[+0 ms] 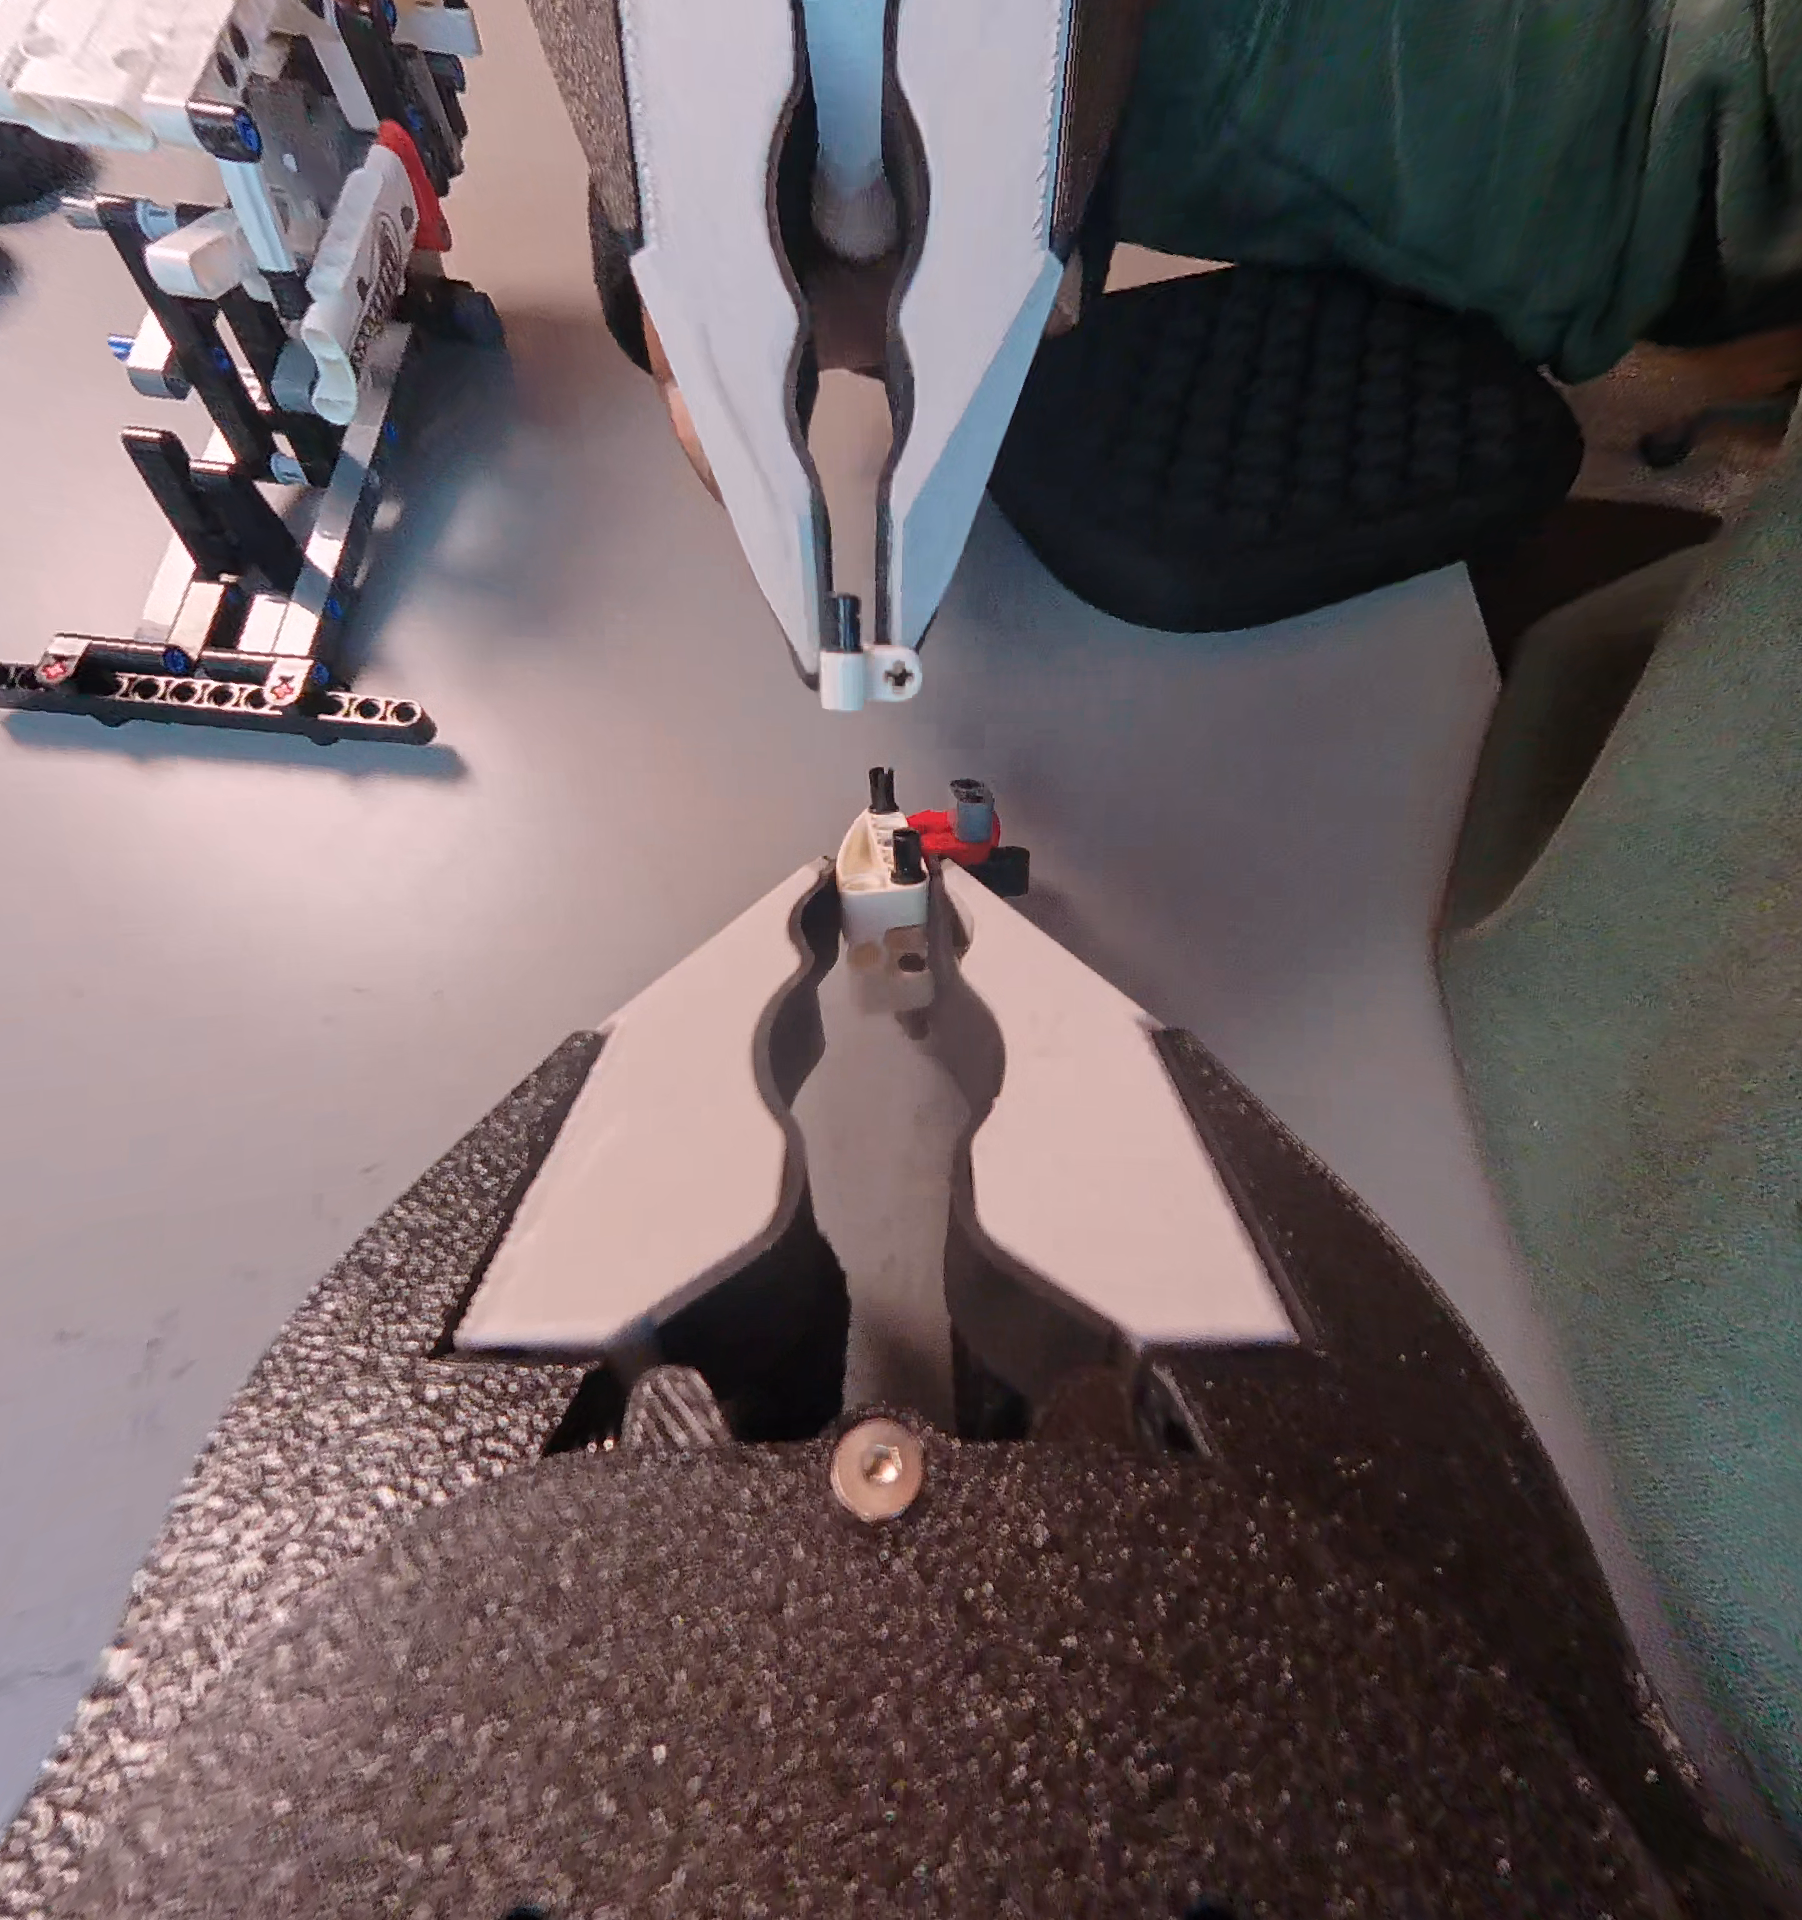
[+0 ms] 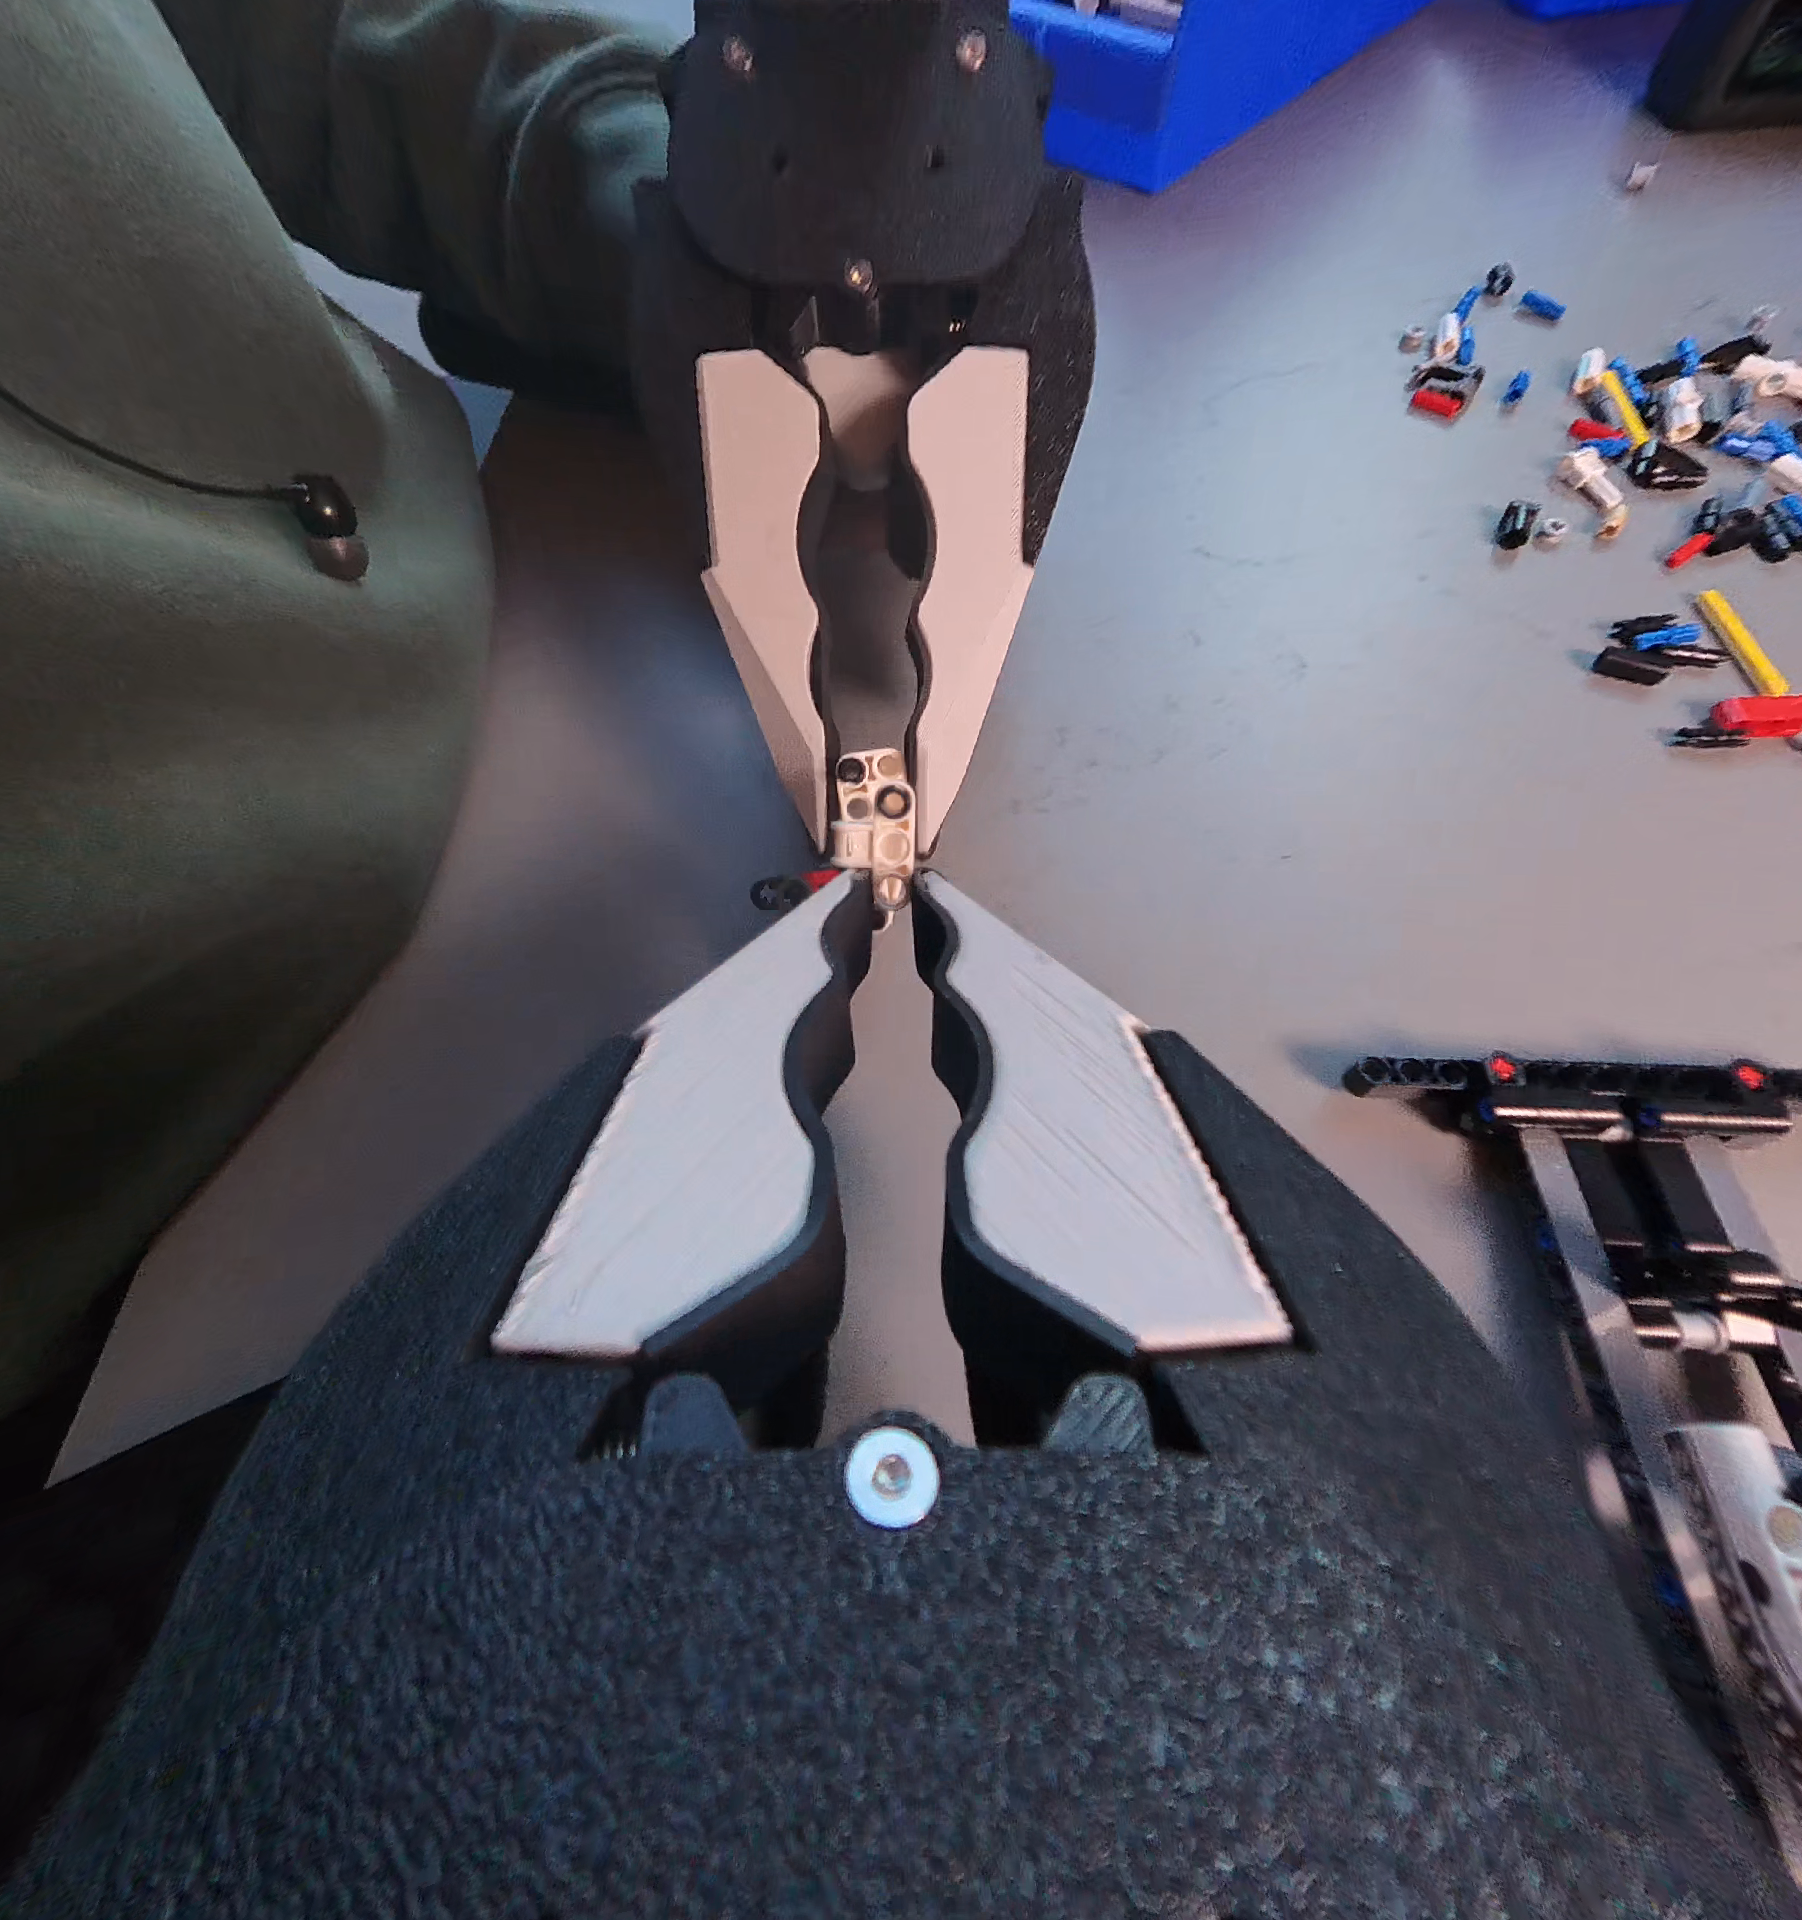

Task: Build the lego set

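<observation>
Your left gripper [image 1: 889, 894] is clamped on a white sub-assembly [image 1: 881, 914], light, rigid and slippery, so grip its flat sides; its black pins [image 1: 884, 788] point away toward the other tool. Just beyond, your right gripper [image 1: 861, 665] pinches a small white connector [image 1: 866, 677], its long axis crosswise, above the grey table [image 1: 253, 1039].

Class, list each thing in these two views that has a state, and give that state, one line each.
left gripper: shut on white angled piece
white angled piece: held, black pins standing in it
right gripper: shut on small white connector
small white connector: held, black pin in it
lego frame: part-built, resting on table
loose lego pieces: scattered
</observation>
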Available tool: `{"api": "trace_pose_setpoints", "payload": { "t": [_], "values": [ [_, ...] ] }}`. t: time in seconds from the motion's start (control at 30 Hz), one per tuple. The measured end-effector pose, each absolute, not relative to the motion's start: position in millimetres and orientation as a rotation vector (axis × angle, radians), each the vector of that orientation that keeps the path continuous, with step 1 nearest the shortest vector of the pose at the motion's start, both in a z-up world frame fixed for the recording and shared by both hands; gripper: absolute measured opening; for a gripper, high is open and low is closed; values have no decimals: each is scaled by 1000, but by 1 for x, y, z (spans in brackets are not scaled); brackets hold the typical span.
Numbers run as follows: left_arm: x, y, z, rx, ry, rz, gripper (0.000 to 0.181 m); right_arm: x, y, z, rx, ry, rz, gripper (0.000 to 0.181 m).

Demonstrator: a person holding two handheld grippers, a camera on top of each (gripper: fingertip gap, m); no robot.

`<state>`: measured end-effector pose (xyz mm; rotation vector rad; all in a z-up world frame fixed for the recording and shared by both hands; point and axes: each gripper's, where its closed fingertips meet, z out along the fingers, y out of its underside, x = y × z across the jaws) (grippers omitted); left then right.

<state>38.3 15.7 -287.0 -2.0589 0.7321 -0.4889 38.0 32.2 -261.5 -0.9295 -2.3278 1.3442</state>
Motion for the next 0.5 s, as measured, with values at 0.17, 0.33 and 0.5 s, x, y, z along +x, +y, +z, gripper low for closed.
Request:
{"api": "trace_pose_setpoints", "payload": {
  "t": [0.17,0.33,0.5],
  "values": [
    [32,7,-288,-2038,793,-466,16,39,24,-273,-940,-2393,1299,7],
    [30,3,-289,-2025,833,-433,16,34,14,-272,-923,-2404,1310,7],
    [29,2,-290,-2029,830,-428,16,33,13,-272,-920,-2434,1197,7]
  ]
}}
